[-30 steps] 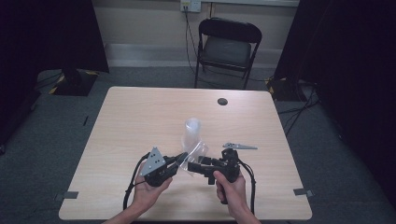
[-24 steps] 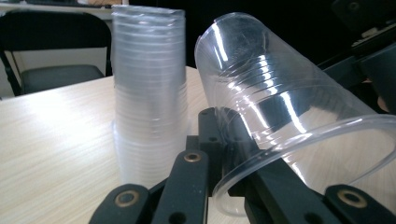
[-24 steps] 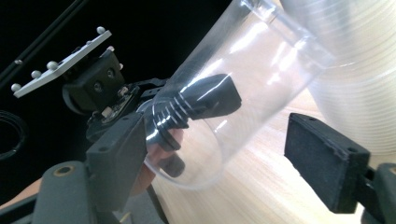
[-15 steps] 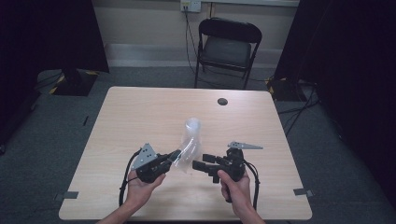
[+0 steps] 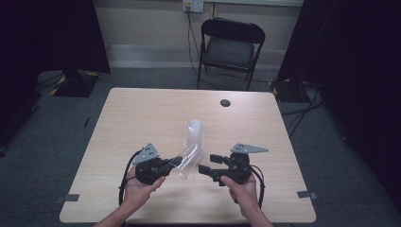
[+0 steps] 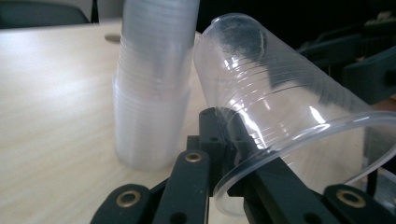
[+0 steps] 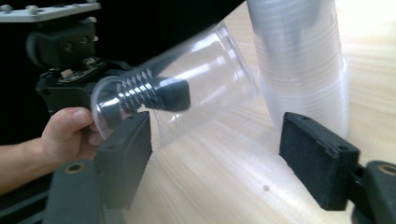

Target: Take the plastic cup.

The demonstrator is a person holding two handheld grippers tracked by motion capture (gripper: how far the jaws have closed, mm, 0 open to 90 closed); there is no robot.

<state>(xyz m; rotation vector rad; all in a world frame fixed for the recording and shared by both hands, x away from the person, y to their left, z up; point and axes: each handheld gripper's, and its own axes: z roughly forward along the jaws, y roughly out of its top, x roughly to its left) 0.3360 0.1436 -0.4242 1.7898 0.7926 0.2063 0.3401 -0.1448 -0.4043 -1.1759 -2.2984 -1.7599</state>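
An upside-down stack of clear plastic cups [image 5: 195,132] [image 6: 154,84] [image 7: 303,60] stands mid-table. My left gripper [image 5: 171,163] [image 6: 224,126] is shut on the rim wall of a single clear cup [image 5: 188,163] [image 6: 280,98] [image 7: 196,88], one ribbed finger [image 7: 154,91] inside it and one outside. The cup hangs tilted, its base toward the stack. My right gripper [image 5: 209,163] [image 7: 217,135] is just right of the cup. Its jaws have just been opening, and nothing is between them.
The wooden table [image 5: 142,118] carries a small black round disc [image 5: 225,102] near its far edge. A black folding chair [image 5: 231,45] stands behind the table. Cables run over the floor at the right and trail from both grippers.
The two grippers met at the cup beside the stack a second ago. They have drawn slightly apart, and the right jaws have come off the cup, which stays with the left gripper.
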